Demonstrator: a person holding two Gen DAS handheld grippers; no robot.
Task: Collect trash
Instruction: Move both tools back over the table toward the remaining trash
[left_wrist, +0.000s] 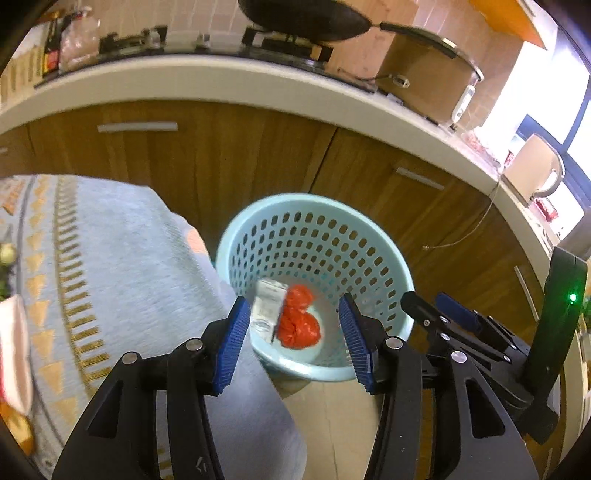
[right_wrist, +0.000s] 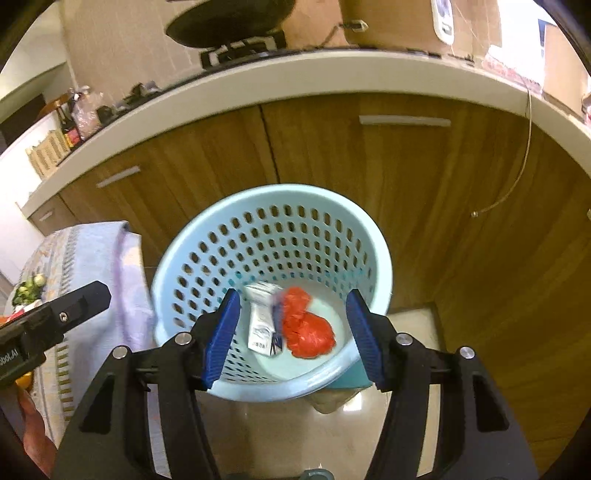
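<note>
Left hand-held gripper (left_wrist: 293, 339): nearest the lens, tilted down over the basket, blue pads (left_wrist: 232, 343) standing apart with nothing between them.
Right hand-held gripper (right_wrist: 291, 336): likewise above the basket, jaws parted and empty; in the left view it showed just to the right of the left one (left_wrist: 439, 314).
Basket (left_wrist: 391, 254): pale blue, round, perforated wall, standing on the floor close to the cabinet doors; its mouth was open and unobstructed from above.
Basket contents: a crumpled red bag (right_wrist: 308, 326) on the bottom, touching a small white carton (right_wrist: 260, 319) to its left; both pieces of trash lay inside, clear of the pads.
Floor (right_wrist: 258, 428): a glossy light tile strip in front of the basket, open between it and the grippers.
Left edge: a table under a light patterned cloth (left_wrist: 110, 251) stood just beside the basket, its draped corner near the rim.
Far edge: wooden cabinet doors (right_wrist: 325, 147) with pale bar handles closed off the space behind the basket.
Counter (left_wrist: 207, 77): a white curved lip above the cabinets, carrying a stove with a dark pan (left_wrist: 303, 16) and a brown pot (left_wrist: 428, 70).
Right edge: a thin cord (right_wrist: 517, 181) hung from the counter down over the cabinet front, apart from the basket.
</note>
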